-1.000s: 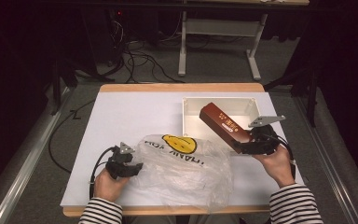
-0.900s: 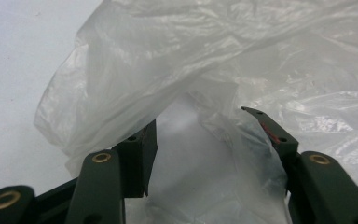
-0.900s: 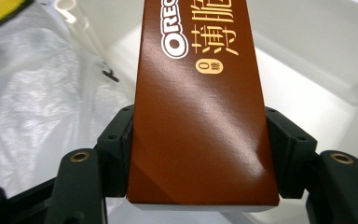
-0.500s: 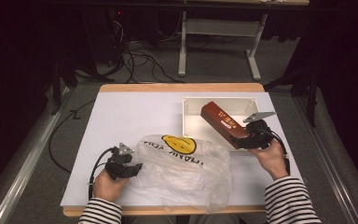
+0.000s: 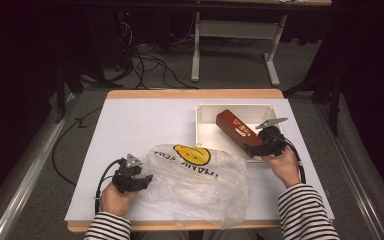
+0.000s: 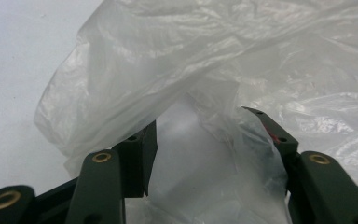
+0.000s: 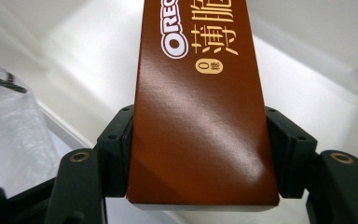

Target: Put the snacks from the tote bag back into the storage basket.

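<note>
Brown cardboard sits clamped between the jaws of my right gripper (image 5: 252,148): the pads press both long sides of the biscuit box (image 7: 200,102), which I hold by its near end. Compared with a second ago, I have brought that box lower and further over the white tray (image 5: 206,111); its far end now dips inside the tray walls, while the near end still hangs past the tray's front rim, tilted up toward my hand. My left gripper (image 5: 147,177) has not shifted. Its jaws stand partly open with the thin plastic bag (image 6: 223,65) draped around and between them; one pad looks out from under a fold of the film, and I cannot tell whether the pads really pinch it.

Outward from there, the bag lies crumpled across the front middle of the white mat (image 5: 130,120), its yellow smiley print facing up, its right edge just beside the tray's front corner. The mat covers a wooden table (image 5: 190,93). Beyond the table, cables (image 5: 145,65) trail over the grey floor near a metal stand (image 5: 235,30).
</note>
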